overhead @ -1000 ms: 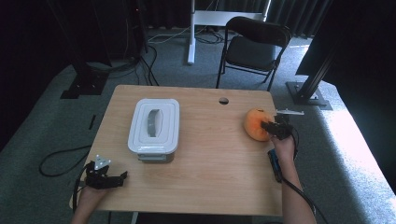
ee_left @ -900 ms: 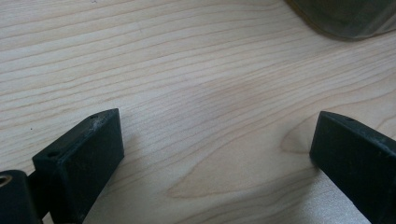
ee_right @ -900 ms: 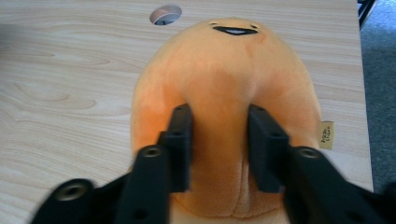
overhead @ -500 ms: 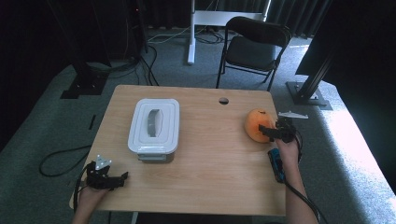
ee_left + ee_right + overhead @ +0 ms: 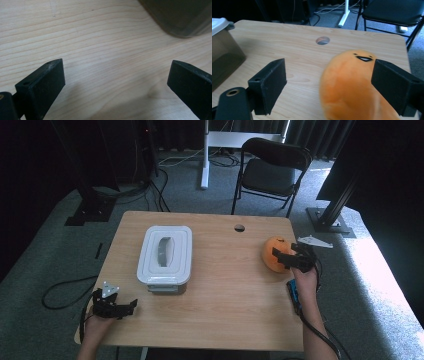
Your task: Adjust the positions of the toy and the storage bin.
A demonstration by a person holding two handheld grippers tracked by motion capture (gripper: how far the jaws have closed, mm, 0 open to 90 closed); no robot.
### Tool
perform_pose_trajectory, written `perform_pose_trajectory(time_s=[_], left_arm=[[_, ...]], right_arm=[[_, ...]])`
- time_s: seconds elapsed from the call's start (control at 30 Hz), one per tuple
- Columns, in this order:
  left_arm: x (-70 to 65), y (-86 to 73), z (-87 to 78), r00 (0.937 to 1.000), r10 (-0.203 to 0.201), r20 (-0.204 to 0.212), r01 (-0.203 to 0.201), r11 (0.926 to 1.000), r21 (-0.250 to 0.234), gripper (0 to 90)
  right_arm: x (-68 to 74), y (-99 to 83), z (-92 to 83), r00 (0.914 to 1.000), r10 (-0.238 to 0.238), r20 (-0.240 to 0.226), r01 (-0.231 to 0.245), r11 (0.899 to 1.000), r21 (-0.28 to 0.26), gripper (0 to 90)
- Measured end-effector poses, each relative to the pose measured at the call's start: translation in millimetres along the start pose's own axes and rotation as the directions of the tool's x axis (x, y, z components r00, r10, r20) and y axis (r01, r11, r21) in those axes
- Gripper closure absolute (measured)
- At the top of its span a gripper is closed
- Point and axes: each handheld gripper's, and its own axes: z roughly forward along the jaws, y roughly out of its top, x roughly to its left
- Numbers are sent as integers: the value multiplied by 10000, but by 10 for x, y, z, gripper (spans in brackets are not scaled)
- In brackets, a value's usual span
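Observation:
An orange plush toy [image 5: 274, 254] with a small face lies near the table's right edge. My right gripper [image 5: 280, 258] is right at it, and its jaws have just been opening. In the right gripper view the plush toy [image 5: 352, 85] sits between the spread jaws of that gripper [image 5: 329, 72], close against the right one, with a gap at the left one. My left gripper [image 5: 127, 306] rests open at the near left corner. In the left gripper view that gripper [image 5: 116, 67] has bare wood between its jaws.
A white lidded box [image 5: 165, 254] stands left of centre on the wooden table [image 5: 225, 310]; its corner [image 5: 180, 17] shows in the left gripper view. A cable hole [image 5: 239, 227] lies near the far edge. A black folding chair [image 5: 272, 167] stands behind the table.
The right gripper's jaws have opened from a narrow gap to wide apart, and the hand has drawn back slightly toward the near side. The plush toy and the left gripper stayed put.

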Motion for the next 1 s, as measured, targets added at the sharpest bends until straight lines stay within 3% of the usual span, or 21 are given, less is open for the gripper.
perform_pose_trajectory(time_s=[0.43,0.77,1.0], left_arm=[[74,87,186,9997,117,-196,-112,9996,272,19],[88,199,253,10000,30,-64,-30,10000,55,19],[114,255,310,9999,-68,-133,68,10000,-10,19]], right_arm=[[429,-96,354,9952,-544,-811,587,9969,520,122],[785,-214,647,9838,-893,-1554,1003,9929,646,122],[1022,-335,883,9700,-1080,-2180,1294,9878,863,122]])
